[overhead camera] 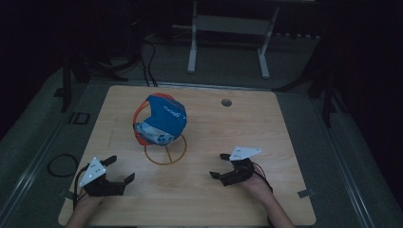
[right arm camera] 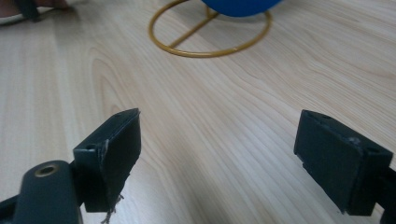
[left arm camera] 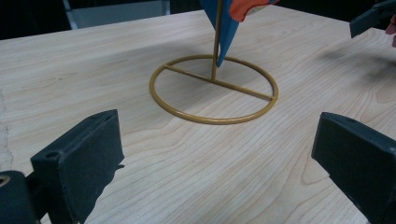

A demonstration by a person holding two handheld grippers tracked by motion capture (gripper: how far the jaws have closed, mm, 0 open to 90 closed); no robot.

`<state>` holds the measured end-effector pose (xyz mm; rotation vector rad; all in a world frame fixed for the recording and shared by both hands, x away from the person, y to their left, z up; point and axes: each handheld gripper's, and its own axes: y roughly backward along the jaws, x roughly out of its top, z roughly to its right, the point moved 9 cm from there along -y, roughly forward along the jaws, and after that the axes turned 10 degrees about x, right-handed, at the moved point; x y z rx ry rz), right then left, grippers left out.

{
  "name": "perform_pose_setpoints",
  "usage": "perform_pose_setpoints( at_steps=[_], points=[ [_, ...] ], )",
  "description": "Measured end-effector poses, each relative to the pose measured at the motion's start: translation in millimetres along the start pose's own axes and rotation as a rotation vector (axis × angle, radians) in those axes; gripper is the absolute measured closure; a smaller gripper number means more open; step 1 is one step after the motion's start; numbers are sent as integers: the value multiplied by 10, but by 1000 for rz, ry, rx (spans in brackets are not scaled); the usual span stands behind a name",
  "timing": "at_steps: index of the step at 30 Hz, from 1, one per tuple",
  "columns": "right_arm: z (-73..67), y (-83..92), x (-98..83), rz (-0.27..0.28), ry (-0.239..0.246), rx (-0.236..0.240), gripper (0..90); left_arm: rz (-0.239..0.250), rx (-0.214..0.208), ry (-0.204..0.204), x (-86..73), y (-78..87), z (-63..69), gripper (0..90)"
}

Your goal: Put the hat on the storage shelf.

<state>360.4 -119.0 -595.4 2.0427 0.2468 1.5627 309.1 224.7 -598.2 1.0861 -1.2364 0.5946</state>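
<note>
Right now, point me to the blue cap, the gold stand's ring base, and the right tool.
blue cap [overhead camera: 161, 118]: high view, on the crown's blue panel.
gold ring base [left arm camera: 219, 120]: left gripper view, on the ring's near rim.
right tool [overhead camera: 218, 165]: high view, midway between its open jaws.

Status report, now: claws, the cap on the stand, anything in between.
Left claw open, right claw open, both empty, low over table. Blue-orange cap hangs on gold wire stand, untouched. Nothing between claws and stand.
</note>
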Motion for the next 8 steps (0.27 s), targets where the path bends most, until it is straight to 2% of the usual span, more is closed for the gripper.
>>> perform_pose_setpoints(
  at_steps=[5,8],
  points=[
    [85,34,-68,1,-12,-31,149,-3,2,-5,-9,4,-4,23],
    [79,36,-56,7,2,-32,149,-4,3,-1,-13,7,-8,23]
  ],
)
